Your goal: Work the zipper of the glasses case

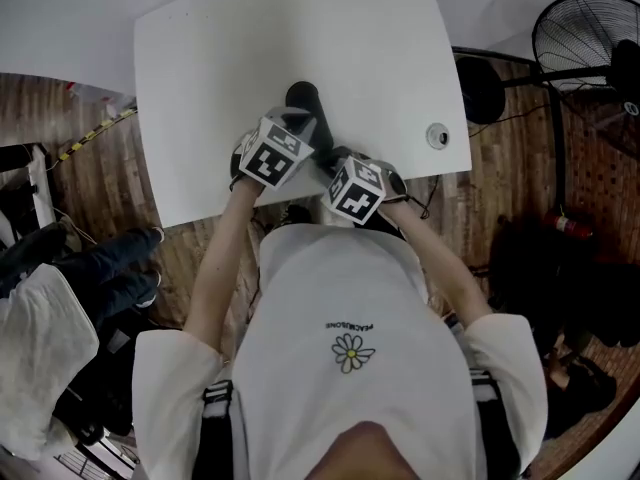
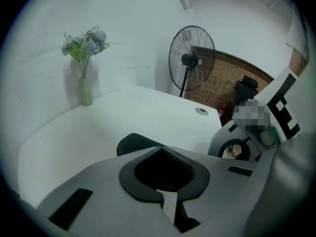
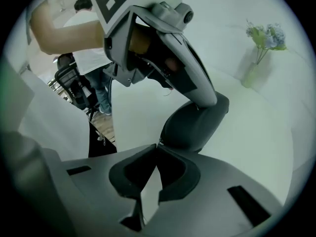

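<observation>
A black glasses case (image 1: 302,98) lies near the front edge of the white table (image 1: 200,88). In the right gripper view the case (image 3: 192,125) rises at a tilt between the two grippers. My left gripper (image 1: 305,128) comes down on its upper end (image 3: 210,100). In its own view the left gripper (image 2: 160,149) has its jaws together, with the case's edge (image 2: 133,142) at the tips. My right gripper (image 1: 332,163) is shut at the case's lower end, its tips (image 3: 157,146) pinched on the small zipper pull.
A vase of flowers (image 2: 85,90) stands at the table's far side. A round cable hole (image 1: 437,135) sits near the table's right front corner. A floor fan (image 1: 585,38) and a dark chair stand to the right. Clothing lies on the floor at left.
</observation>
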### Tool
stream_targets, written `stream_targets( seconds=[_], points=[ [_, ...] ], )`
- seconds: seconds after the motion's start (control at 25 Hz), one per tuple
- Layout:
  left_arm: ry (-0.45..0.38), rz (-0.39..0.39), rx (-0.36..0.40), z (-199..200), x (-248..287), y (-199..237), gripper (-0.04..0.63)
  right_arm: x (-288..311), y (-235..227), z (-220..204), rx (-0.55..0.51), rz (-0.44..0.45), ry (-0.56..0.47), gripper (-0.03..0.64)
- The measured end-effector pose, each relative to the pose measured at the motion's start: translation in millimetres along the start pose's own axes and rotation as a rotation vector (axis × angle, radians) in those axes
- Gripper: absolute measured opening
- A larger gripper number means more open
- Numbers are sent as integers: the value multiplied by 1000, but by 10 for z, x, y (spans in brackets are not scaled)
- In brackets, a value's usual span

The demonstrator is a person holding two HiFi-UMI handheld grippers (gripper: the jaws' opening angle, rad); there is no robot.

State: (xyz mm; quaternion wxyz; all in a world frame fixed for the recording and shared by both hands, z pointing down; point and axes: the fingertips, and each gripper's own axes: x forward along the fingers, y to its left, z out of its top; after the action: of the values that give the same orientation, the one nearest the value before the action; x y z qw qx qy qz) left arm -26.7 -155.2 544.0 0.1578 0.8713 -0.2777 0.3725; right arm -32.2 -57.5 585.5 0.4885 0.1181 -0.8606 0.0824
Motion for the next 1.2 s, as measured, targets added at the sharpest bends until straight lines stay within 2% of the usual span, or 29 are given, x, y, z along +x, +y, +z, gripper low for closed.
stream_targets(
  seconds=[0.12, 0.24, 0.48, 0.6, 0.72, 0.92, 1.04, 1.2],
  points=[
    [-6, -19, 30, 8, -7, -23, 15, -27, -41, -39, 43, -56, 0, 8],
    [8, -26, 103, 43, -10, -62, 15, -101, -176, -201, -10, -142, 60, 8],
    [13, -35, 217, 260, 100, -154, 15, -468, -798, -615, 9, -330, 138, 8],
    [20, -20, 295, 375, 176, -140, 15, -584, -1029, -721, -10, -380, 167, 8],
    [56, -16, 342, 419, 273, -142, 17, -600, -1116, -787, 10, -381, 163, 8],
    [147, -44, 314, 308, 280, -216, 15, -538, -1017, -795, 116, -335, 108, 8],
    [129, -16, 333, 272, 285, -238, 15, -518, -961, -787, 204, -320, 59, 8],
    [130, -15, 307, 286, 286, -231, 15, -497, -891, -736, 238, -293, 35, 8]
  ],
)
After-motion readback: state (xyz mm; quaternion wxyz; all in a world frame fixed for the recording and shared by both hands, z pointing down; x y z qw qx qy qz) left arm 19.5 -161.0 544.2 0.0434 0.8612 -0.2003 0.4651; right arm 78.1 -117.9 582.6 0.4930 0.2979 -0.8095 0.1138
